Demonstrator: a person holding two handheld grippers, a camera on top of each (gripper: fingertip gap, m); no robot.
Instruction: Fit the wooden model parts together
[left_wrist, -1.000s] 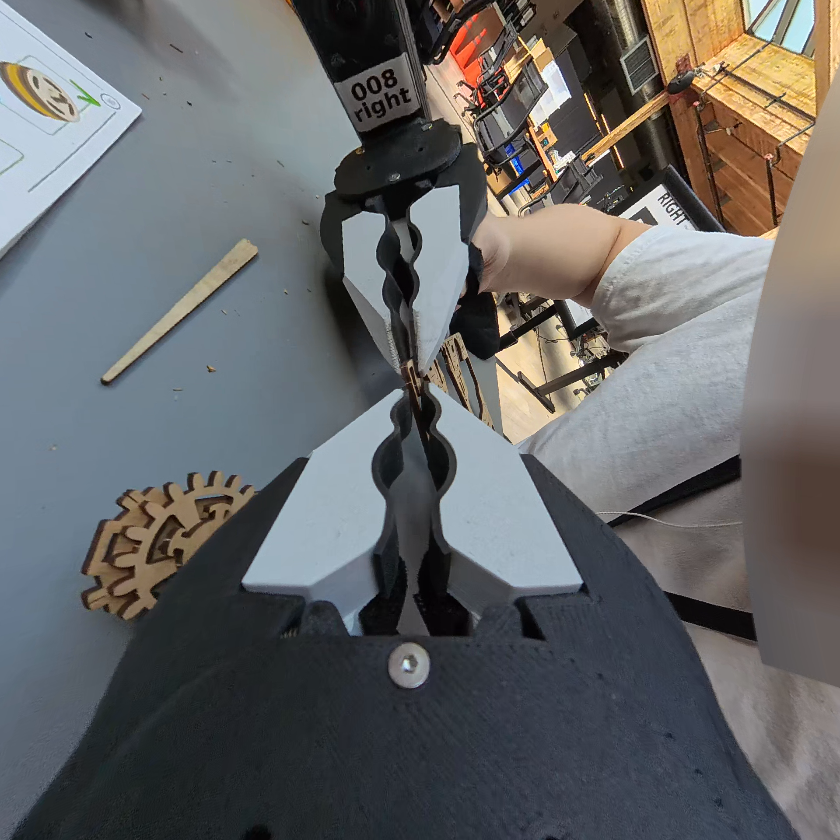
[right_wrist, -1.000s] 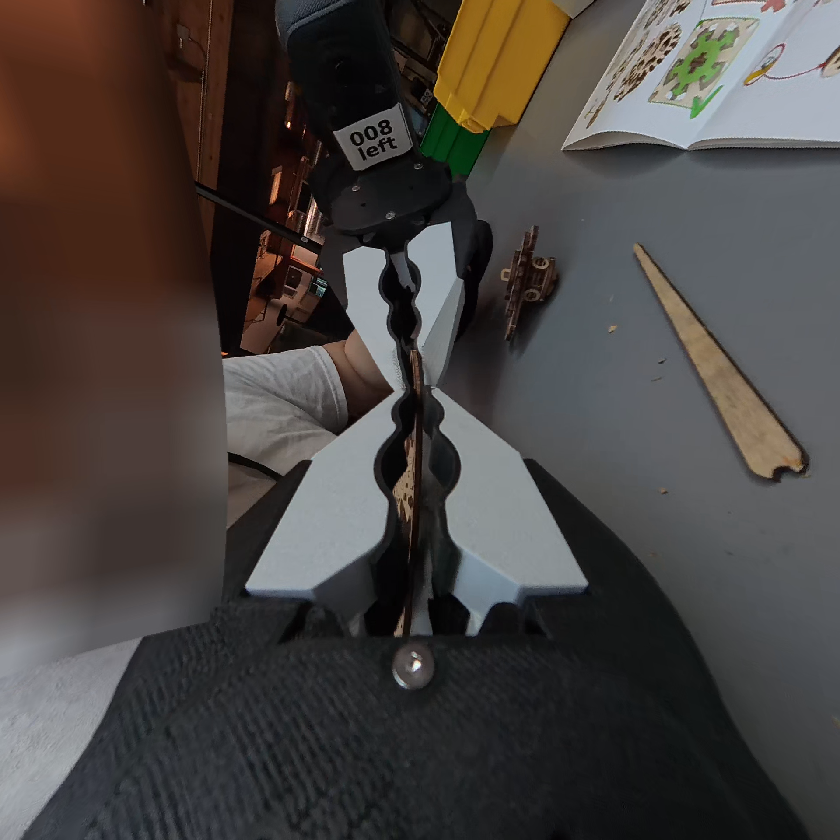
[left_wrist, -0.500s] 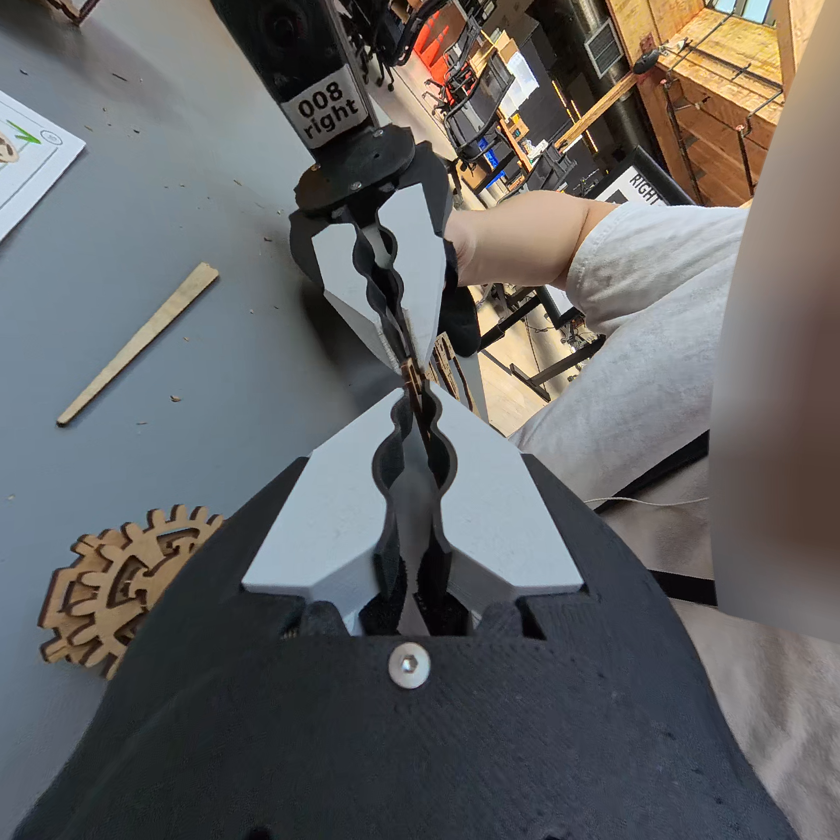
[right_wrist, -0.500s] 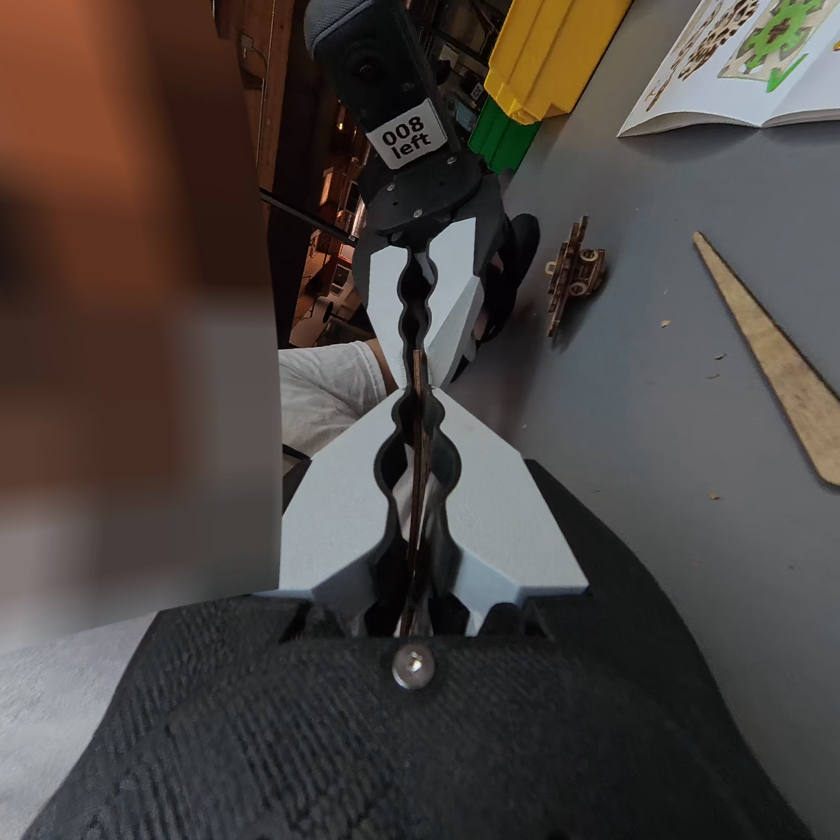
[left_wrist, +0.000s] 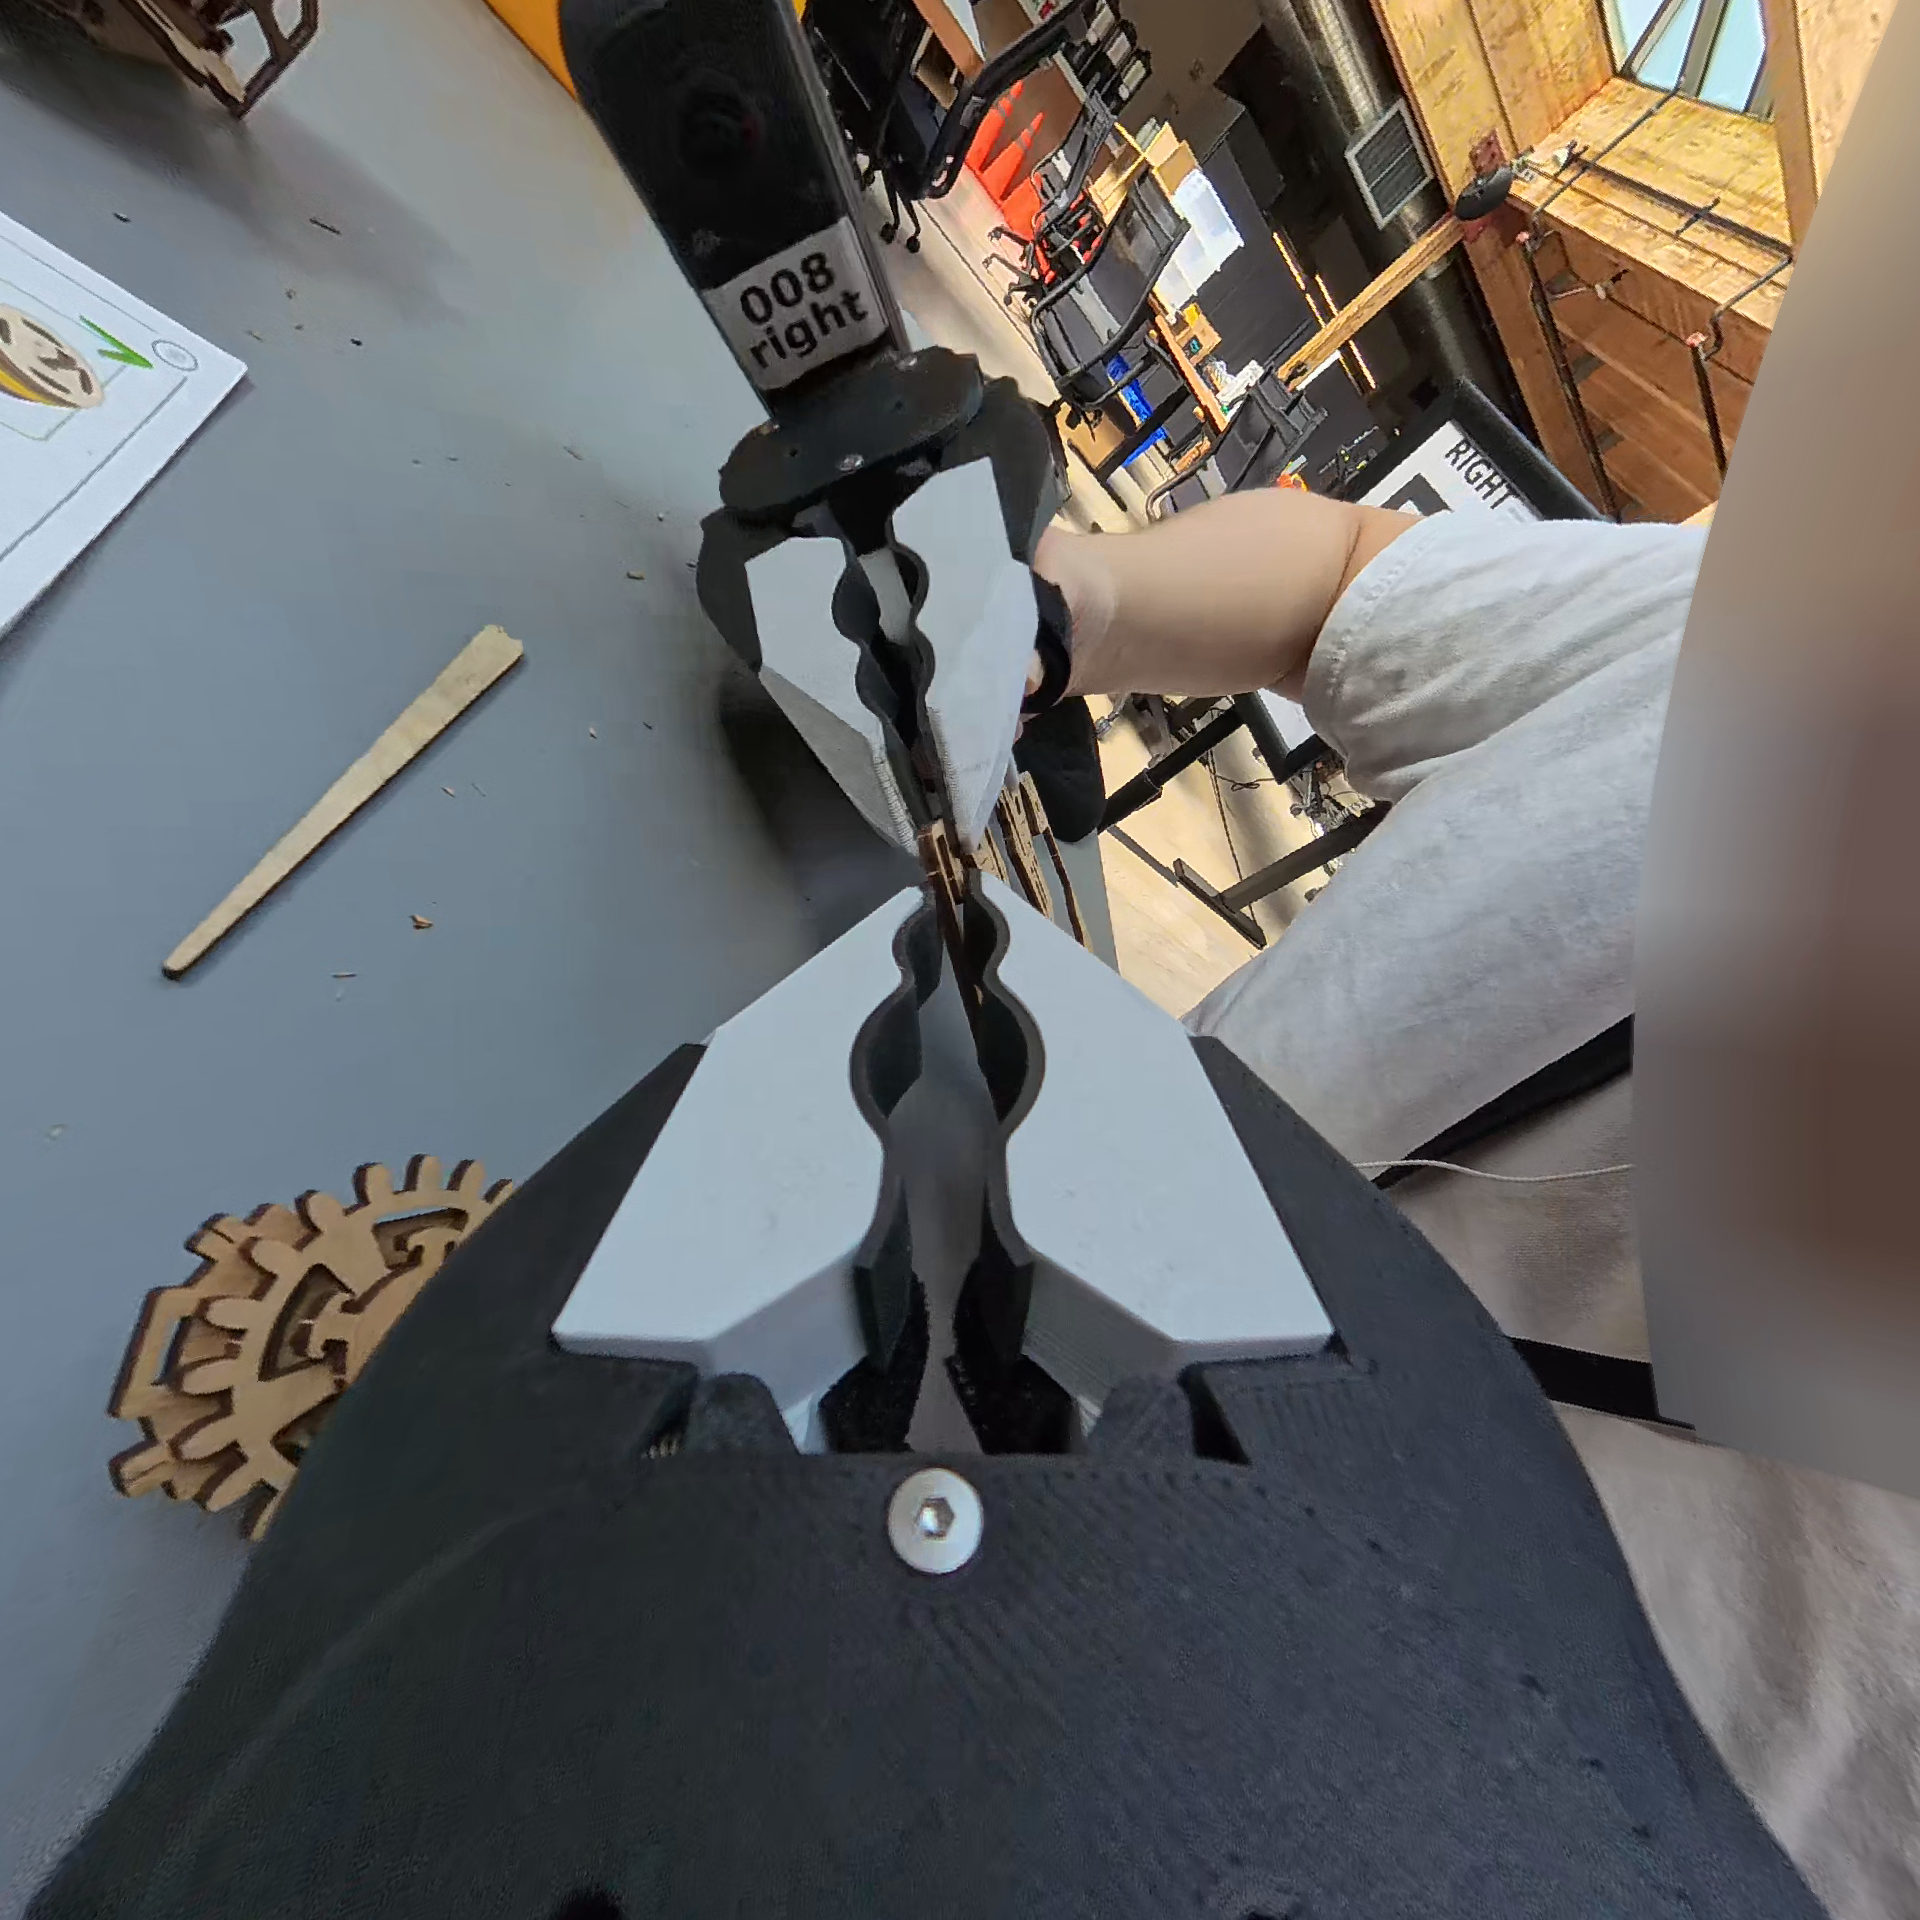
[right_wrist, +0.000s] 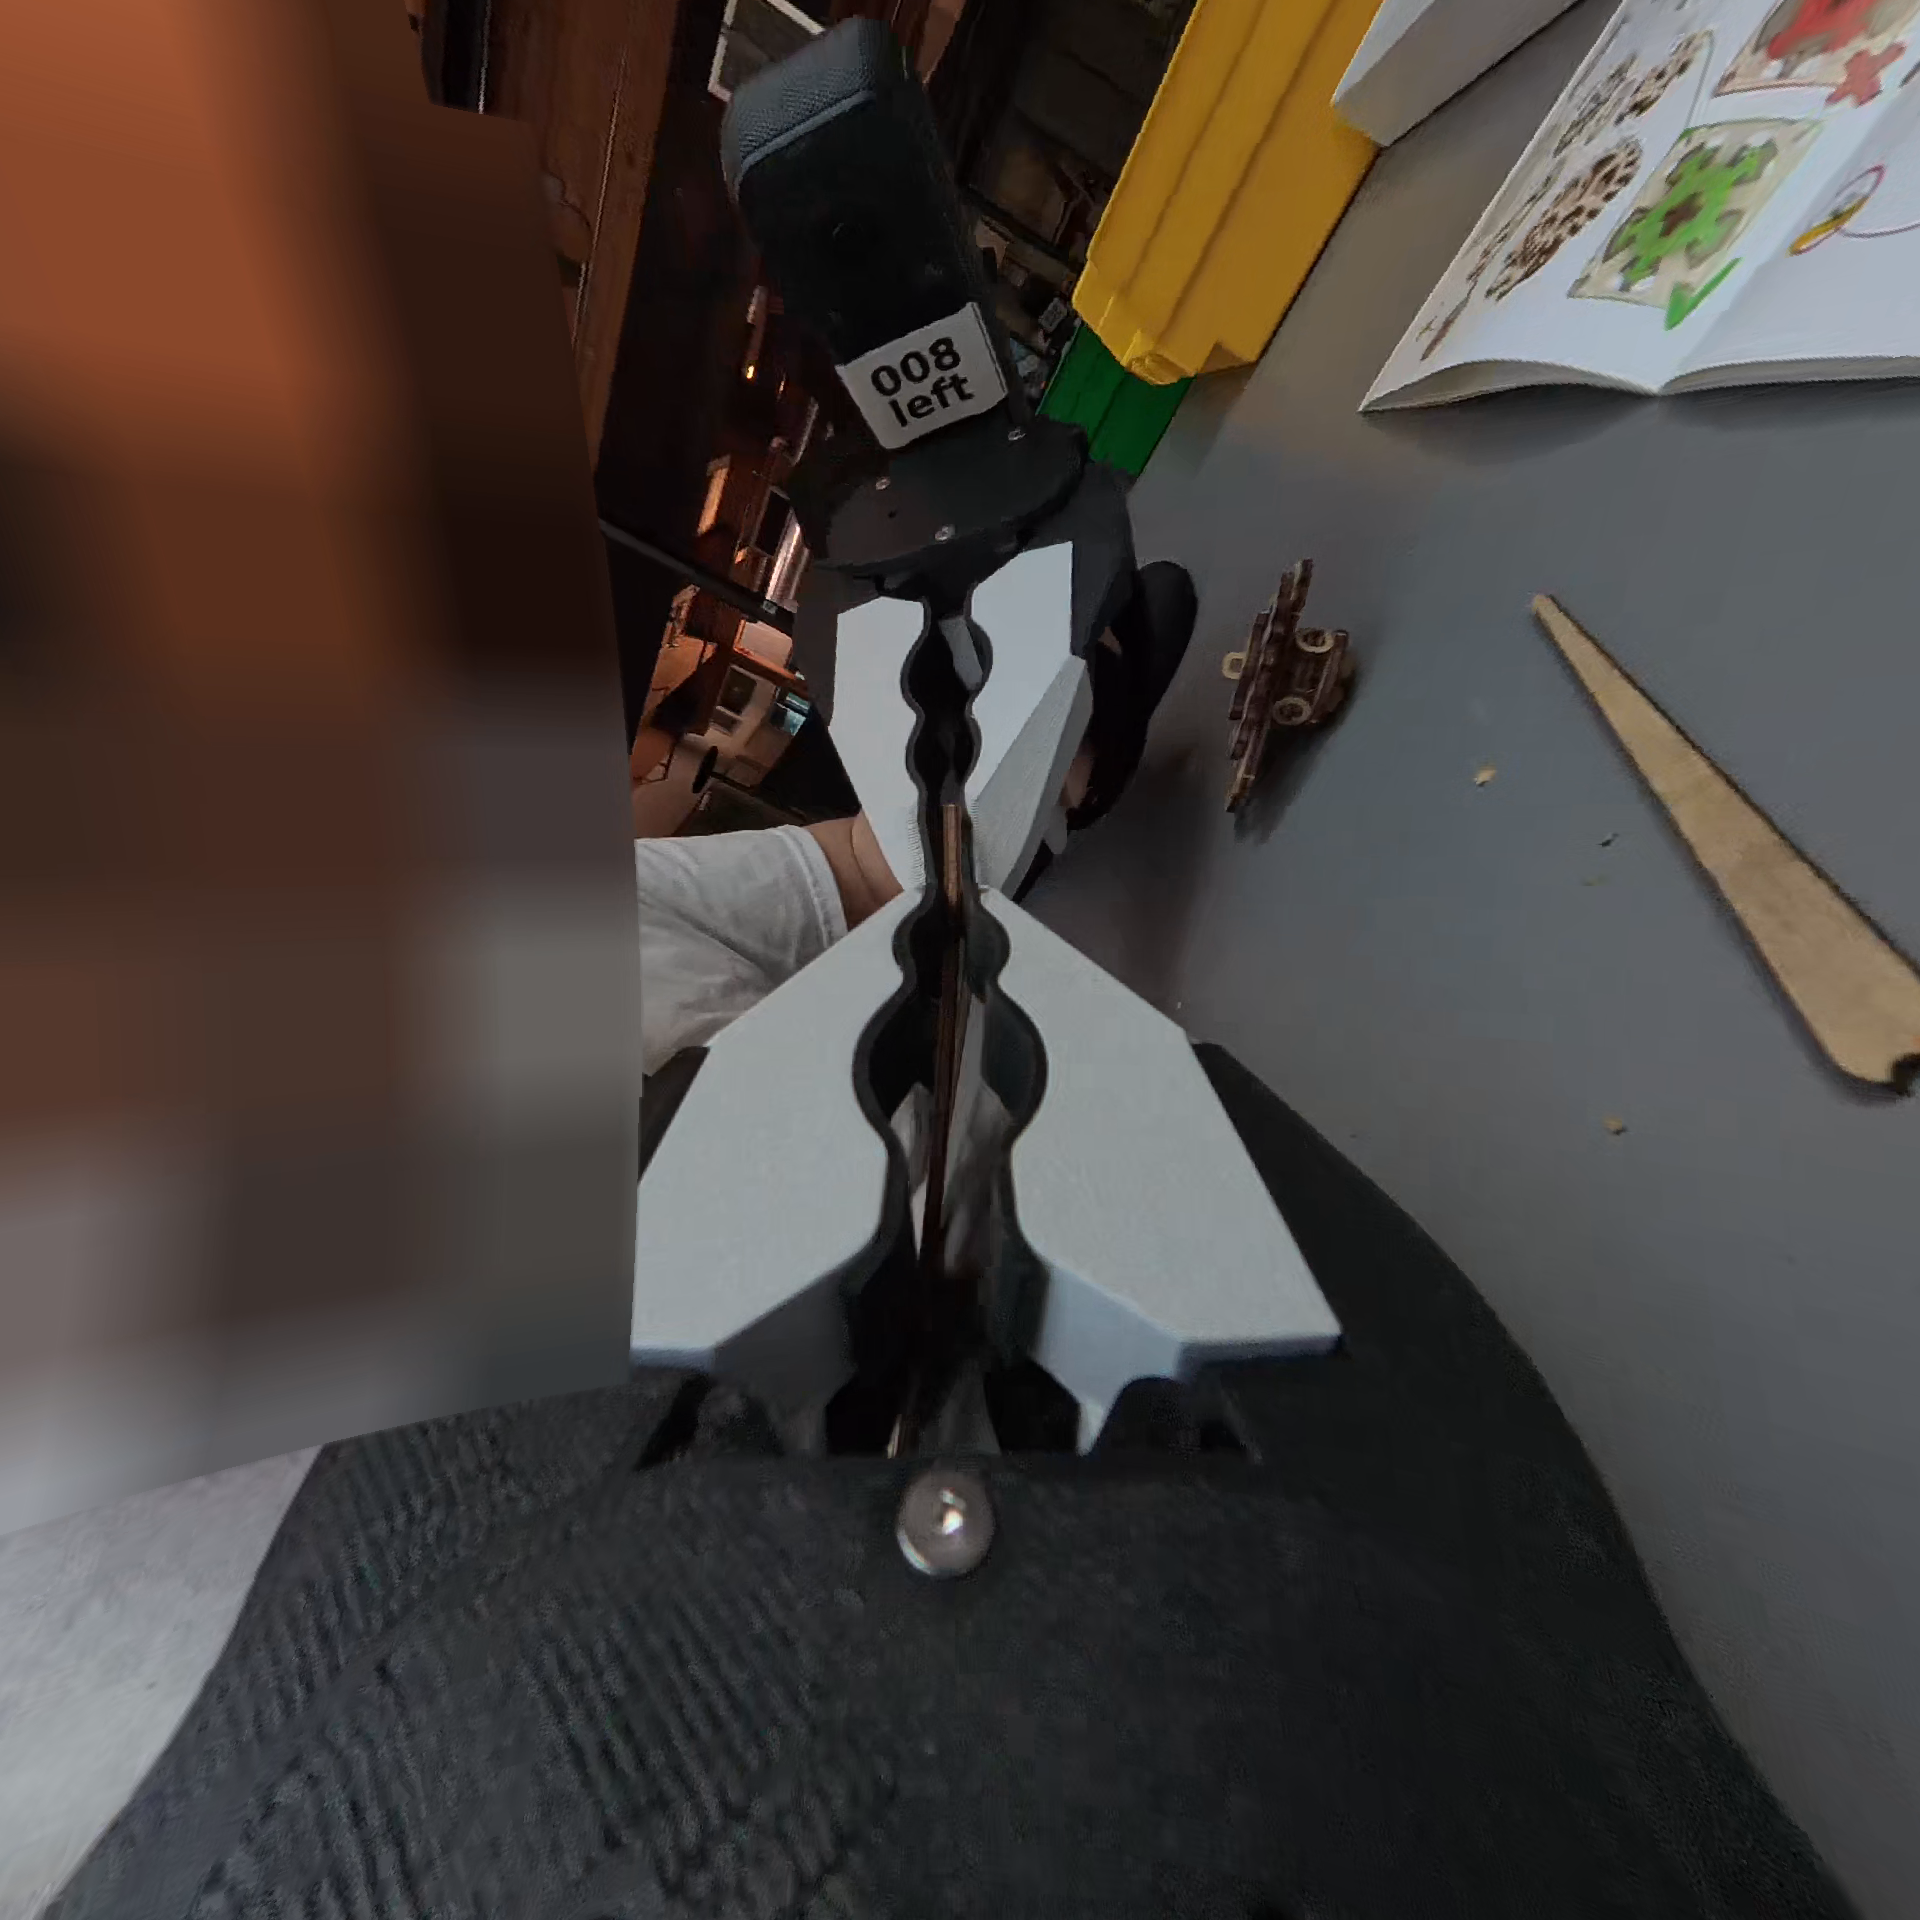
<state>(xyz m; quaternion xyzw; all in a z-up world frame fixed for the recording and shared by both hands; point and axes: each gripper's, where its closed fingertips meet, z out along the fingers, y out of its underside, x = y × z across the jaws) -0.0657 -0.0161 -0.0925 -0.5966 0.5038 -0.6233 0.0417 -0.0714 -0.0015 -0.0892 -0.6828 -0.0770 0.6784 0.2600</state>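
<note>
Two tools meeting tip to tip above a matte grey tabletop (left_wrist: 312, 582), each built of pale grey wedge-shaped fingers with wavy black inner pads on a coarse, ribbed black printed body. Left tool (left_wrist: 948, 902) narrowed almost fully, clamping a thin dark-edged wooden part (left_wrist: 961, 977) seen edge-on between the pads; right tool (left_wrist: 920, 805) opposite, likewise nearly closed, pinching its own flat wooden sheet part (right_wrist: 951, 997), also seen edge-on as a thin brown line running down the finger channel. Small notched, laser-cut joint (left_wrist: 940, 857) exactly between the two sets of fingertips, both parts touching there; extent of interlock impossible to tell. More pale lattice-cut wood (left_wrist: 1023, 842) showing just behind the fingertips, past the tabletop edge. Lying flat on the tabletop, well apart from the tools: stacked wooden gear assembly (left_wrist: 281, 1340) with scorched brown tooth edges, near the left tool's body; long tapered wooden sliver (left_wrist: 343, 795), smooth and pale, notched at the broad end; open illustrated instruction booklet (right_wrist: 1683, 197); yellow and green plastic block (right_wrist: 1216, 208) at the far edge. Same gear assembly from the right wrist view standing on edge (right_wrist: 1283, 681) beside the left tool. Bare forearm with white sleeve (left_wrist: 1507, 665) behind the right tool.
</note>
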